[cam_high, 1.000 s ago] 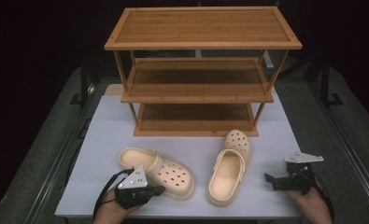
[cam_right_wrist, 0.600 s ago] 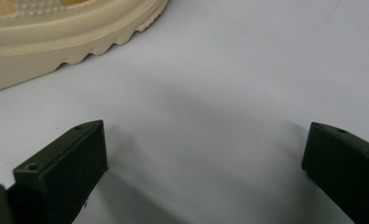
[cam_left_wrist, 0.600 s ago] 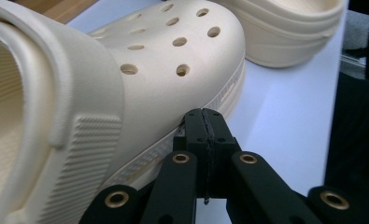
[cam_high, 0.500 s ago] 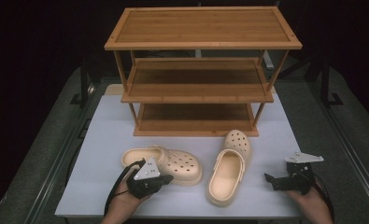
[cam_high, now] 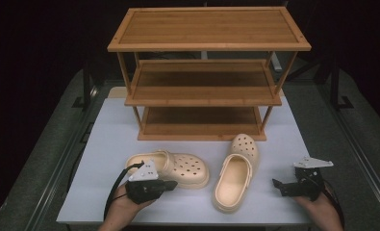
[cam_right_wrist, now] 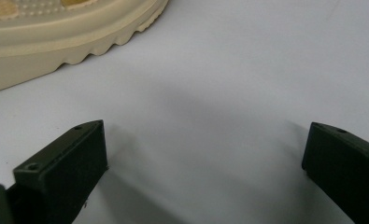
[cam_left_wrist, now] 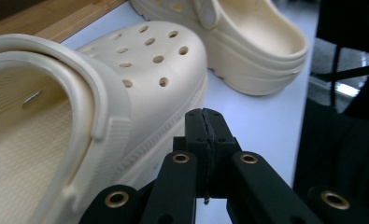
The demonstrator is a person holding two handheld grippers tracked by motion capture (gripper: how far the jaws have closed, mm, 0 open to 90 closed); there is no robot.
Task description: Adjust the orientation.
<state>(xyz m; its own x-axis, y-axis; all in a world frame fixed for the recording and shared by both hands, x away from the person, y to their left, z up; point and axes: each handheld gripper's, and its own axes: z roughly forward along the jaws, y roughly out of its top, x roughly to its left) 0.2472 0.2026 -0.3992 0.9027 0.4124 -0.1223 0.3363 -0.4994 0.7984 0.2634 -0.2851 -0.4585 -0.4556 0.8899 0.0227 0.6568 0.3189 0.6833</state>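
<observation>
1. Two cream clogs lie on the white bench [cam_high: 106, 144] in front of a three-tier wooden rack [cam_high: 207, 86], whose shelves are bare.
2. Our left gripper [cam_high: 171, 184] has its fingers [cam_left_wrist: 205, 130] pressed together, holding nothing. The left clog [cam_high: 171, 167] lies just beyond and beside them, its long axis across our reach, toe towards the other shoe.
3. Our right gripper [cam_high: 276, 185] has its fingers [cam_right_wrist: 65, 163] spread wide over bare bench. The right clog [cam_high: 235, 173] lies near their tips, heel towards us, toe towards the rack.
4. We judge the left fingers nearer their shoe, but they must spread first.
5. Open bench lies between the clogs and the rack's bottom shelf.
</observation>
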